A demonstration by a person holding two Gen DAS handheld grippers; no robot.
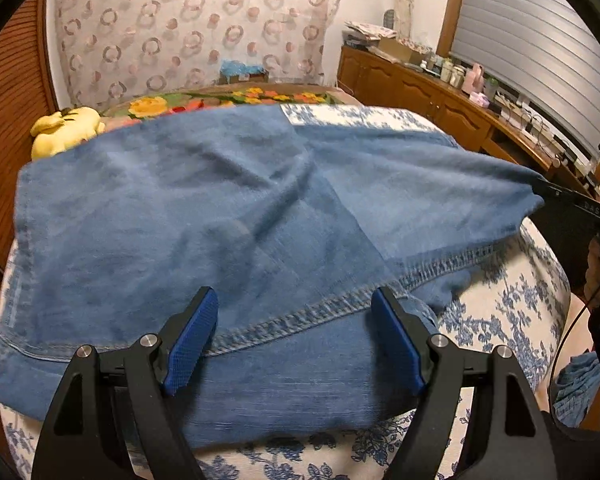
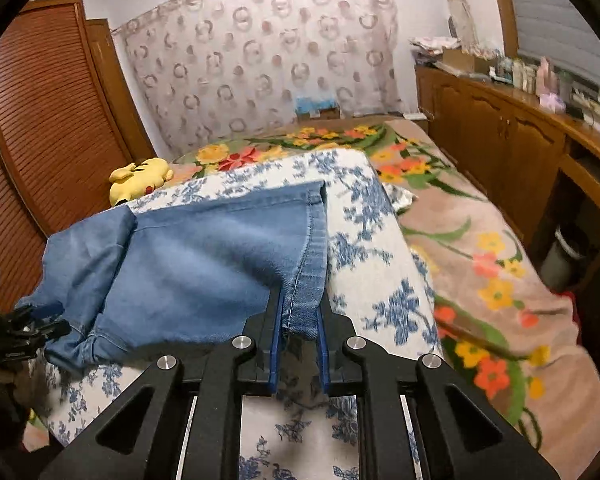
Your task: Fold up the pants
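Blue denim pants lie spread over a white cloth with blue flowers on the bed. My left gripper hangs open just above the pants' stitched seam, one blue pad on each side and nothing pinched. In the right wrist view my right gripper is shut on the hemmed edge of the pants, lifting that corner off the flowered cloth. The left gripper's black fingers show at the far left by the crumpled end of the denim.
A yellow plush toy sits at the far left of the bed, beside a louvred wooden door. A flower-print blanket covers the bed to the right. A wooden cabinet with a cluttered top runs along the right wall.
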